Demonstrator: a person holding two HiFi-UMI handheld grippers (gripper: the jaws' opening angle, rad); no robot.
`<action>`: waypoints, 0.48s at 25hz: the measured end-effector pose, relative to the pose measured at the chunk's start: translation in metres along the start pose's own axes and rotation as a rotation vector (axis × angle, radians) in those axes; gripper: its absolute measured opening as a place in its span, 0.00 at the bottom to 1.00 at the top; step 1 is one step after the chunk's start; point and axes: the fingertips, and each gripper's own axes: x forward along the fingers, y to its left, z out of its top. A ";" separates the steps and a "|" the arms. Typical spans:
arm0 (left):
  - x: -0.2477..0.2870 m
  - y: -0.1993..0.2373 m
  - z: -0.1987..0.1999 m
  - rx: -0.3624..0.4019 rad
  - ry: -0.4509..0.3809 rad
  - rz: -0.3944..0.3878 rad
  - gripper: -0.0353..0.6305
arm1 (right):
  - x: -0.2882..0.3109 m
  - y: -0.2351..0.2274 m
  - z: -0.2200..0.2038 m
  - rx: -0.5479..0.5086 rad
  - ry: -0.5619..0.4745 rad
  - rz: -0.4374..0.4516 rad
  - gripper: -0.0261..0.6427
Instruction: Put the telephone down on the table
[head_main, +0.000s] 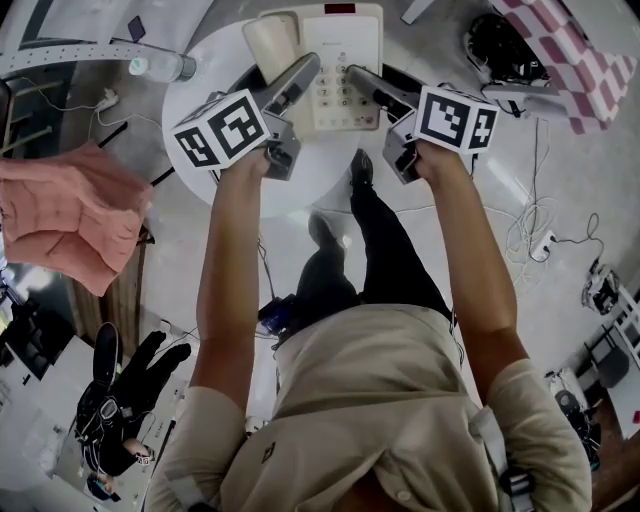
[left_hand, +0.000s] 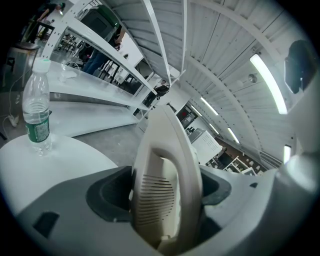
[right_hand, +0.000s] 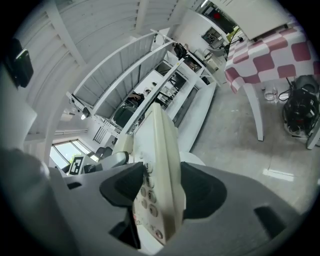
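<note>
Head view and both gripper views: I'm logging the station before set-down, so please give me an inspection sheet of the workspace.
Surface: round white table.
Job's things: telephone held over the table; whether it touches the table cannot be told.
Clutter: water bottle near the table's left edge.
Grippers: left gripper shut on the telephone's handset side; right gripper shut on its keypad side.
Cables: white cables on the floor at right.
Surroundings: checked tablecloth; pink cloth.
</note>
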 end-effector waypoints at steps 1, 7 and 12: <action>0.002 0.004 -0.003 -0.002 0.006 0.004 0.60 | 0.002 -0.003 -0.003 0.007 0.005 -0.001 0.37; 0.015 0.028 -0.016 -0.020 0.040 0.019 0.60 | 0.019 -0.025 -0.016 0.039 0.030 -0.012 0.37; 0.024 0.048 -0.029 -0.038 0.067 0.033 0.60 | 0.031 -0.041 -0.029 0.064 0.051 -0.025 0.37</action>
